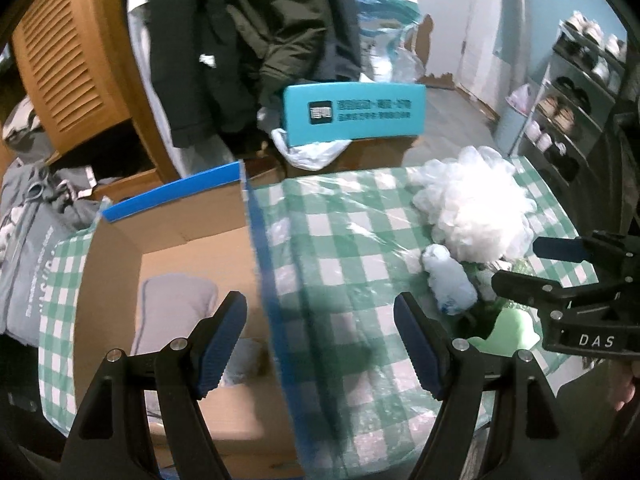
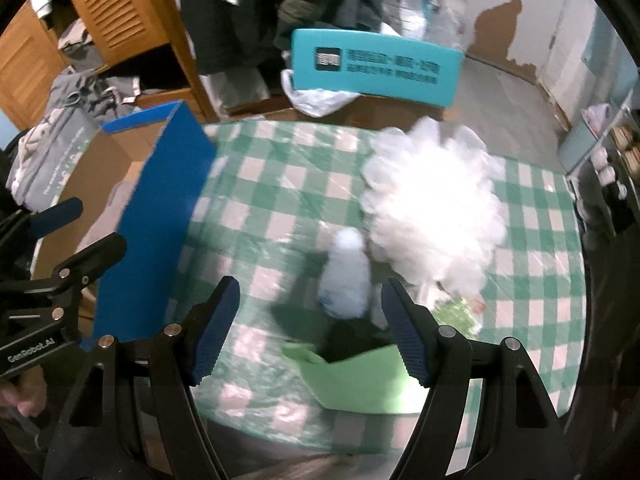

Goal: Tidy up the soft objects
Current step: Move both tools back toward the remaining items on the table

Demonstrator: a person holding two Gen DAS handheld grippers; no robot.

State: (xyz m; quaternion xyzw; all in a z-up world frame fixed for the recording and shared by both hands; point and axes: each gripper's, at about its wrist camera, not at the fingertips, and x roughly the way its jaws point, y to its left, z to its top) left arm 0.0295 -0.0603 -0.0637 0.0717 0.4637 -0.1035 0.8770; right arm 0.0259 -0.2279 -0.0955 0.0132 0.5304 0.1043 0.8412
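Observation:
A white fluffy mesh puff [image 1: 476,204] [image 2: 432,204] lies on the green checked tablecloth [image 1: 340,240] [image 2: 272,184]. A small pale blue soft roll [image 1: 450,280] [image 2: 346,276] lies just in front of it, and a light green soft piece [image 2: 360,376] [image 1: 508,328] lies nearer me. A cardboard box [image 1: 188,236] [image 2: 156,216] with blue flaps stands at the left; a grey cushion [image 1: 176,304] lies inside. My left gripper [image 1: 320,344] is open and empty over the box's right wall. My right gripper [image 2: 310,332] is open and empty, above the green piece, short of the roll.
A teal sign [image 1: 354,114] [image 2: 376,66] and plastic bags stand beyond the table's far edge. Dark coats hang behind. A wooden louvred cabinet [image 1: 76,68] and grey clothes are at the left. A shoe rack [image 1: 576,100] stands at the right.

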